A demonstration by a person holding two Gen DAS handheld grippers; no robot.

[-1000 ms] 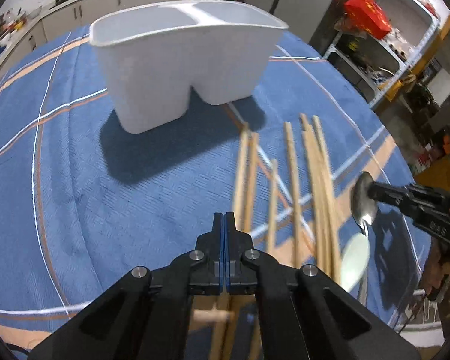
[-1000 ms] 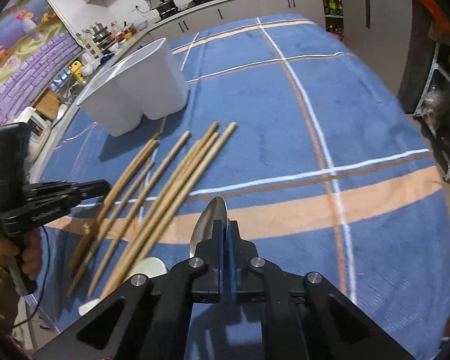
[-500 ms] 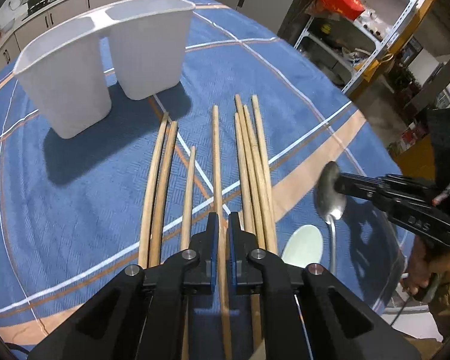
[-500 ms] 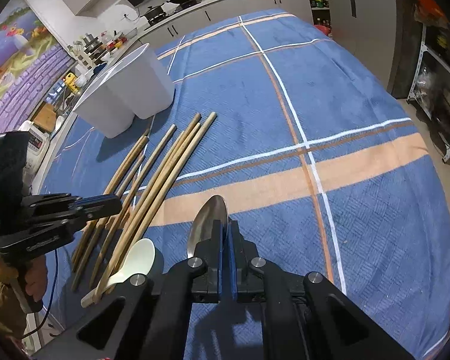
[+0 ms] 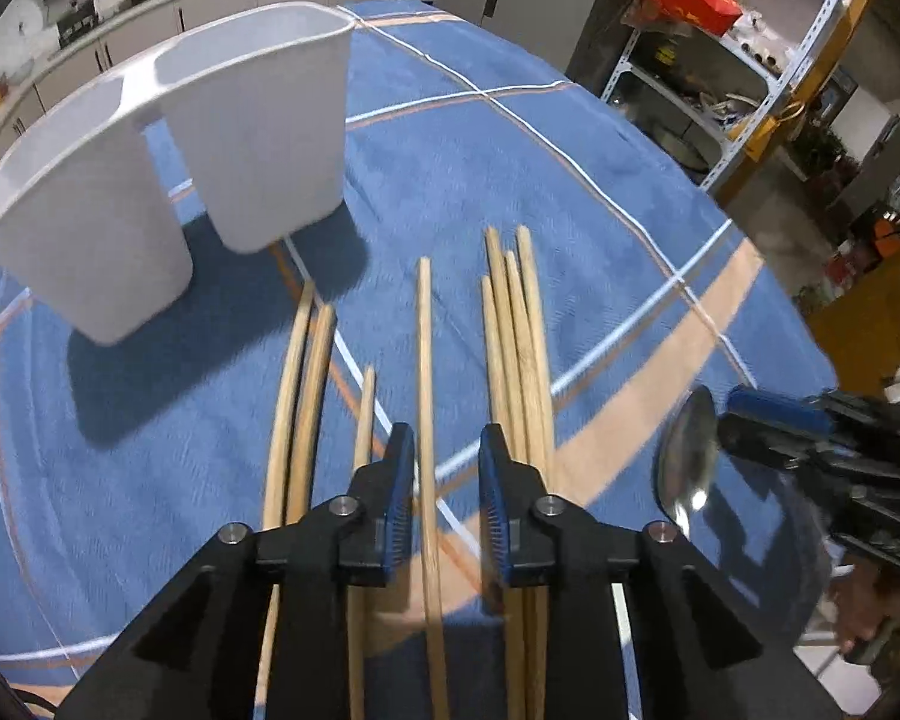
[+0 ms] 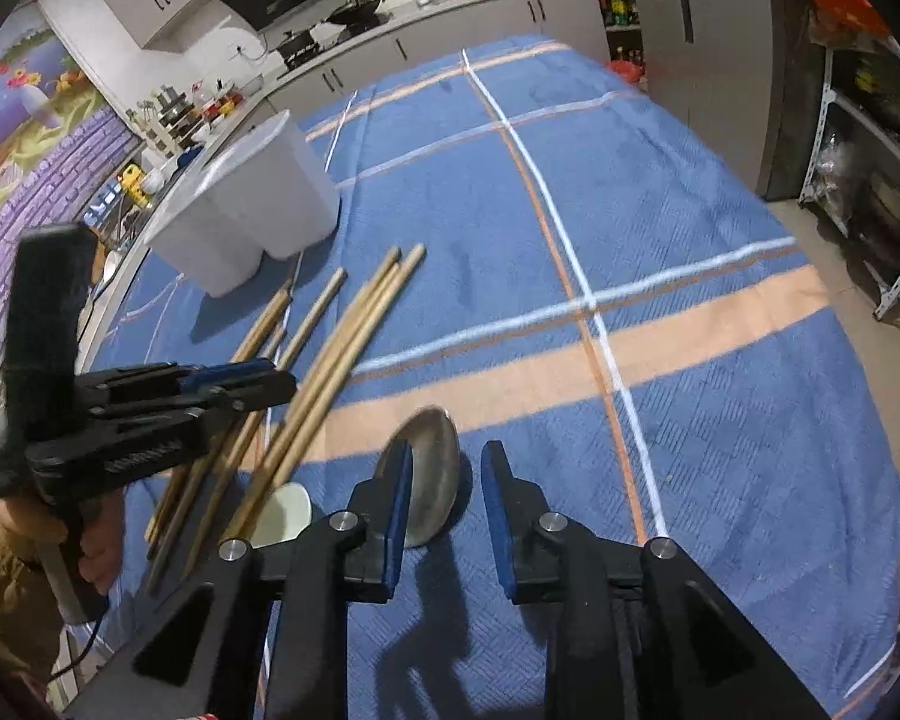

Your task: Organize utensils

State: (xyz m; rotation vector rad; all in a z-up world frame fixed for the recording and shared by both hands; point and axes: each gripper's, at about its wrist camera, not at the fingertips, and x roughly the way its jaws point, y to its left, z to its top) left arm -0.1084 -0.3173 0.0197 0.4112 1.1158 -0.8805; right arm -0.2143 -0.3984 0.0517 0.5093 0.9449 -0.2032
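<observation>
My left gripper (image 5: 447,456) has its fingers spread apart, and one wooden chopstick (image 5: 425,360) runs straight up the gap between them, lying flat on the blue tablecloth (image 5: 510,168). I cannot tell if either pad touches it. Left of it lie three more sticks, two long ones side by side (image 5: 297,396) and a shorter one (image 5: 364,414). To the right a tight bundle of four chopsticks (image 5: 513,324) passes under my right-hand finger (image 5: 493,468). All of them point away from me toward the far side of the table.

The white two-cup utensil holder (image 5: 168,168) stands upright at the far left, near the tips of the leftmost sticks but apart from them.

My right gripper (image 6: 444,480) is also spread apart. The metal spoon (image 6: 429,474) sits between its fingers with the bowl pointing away, close against the left pad (image 6: 399,498); whether it rests on the cloth or on the pad I cannot tell. Just to the left of it, a pale spoon (image 6: 282,513) lies by the near ends of the chopsticks.
</observation>
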